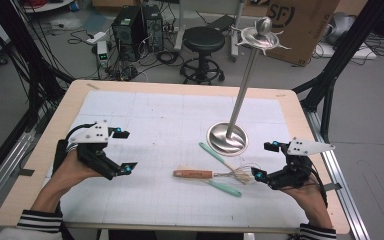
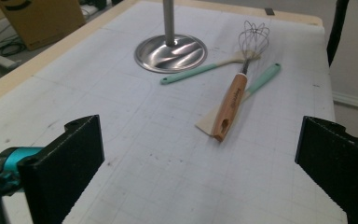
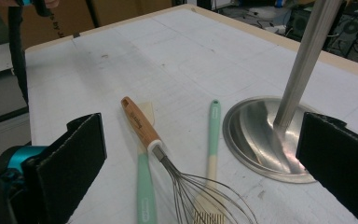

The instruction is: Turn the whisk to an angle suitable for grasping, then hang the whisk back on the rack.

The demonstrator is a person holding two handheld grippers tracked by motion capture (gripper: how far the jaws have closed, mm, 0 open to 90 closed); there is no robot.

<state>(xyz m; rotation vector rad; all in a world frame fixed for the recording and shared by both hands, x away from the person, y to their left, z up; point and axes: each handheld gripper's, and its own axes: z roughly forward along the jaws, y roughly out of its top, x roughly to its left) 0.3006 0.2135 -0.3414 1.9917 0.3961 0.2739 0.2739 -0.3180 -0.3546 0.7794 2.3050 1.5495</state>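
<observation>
Your left gripper (image 1: 123,151) and right gripper (image 1: 265,161) both have jaws wide apart, holding nothing. The wooden-handled wire whisk (image 1: 207,174) lies between them, across two mint-handled spatulas (image 1: 224,188), near the steel stand base (image 1: 226,138).

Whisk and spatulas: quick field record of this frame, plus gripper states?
whisk: wooden handle, lies flat on the table, across one spatula
spatulas: two, mint handles; one by the stand base, one under the whisk
stand: upright steel pole on round base
left gripper: open, holds nothing
right gripper: open, holds nothing, nearest the whisk wires
</observation>
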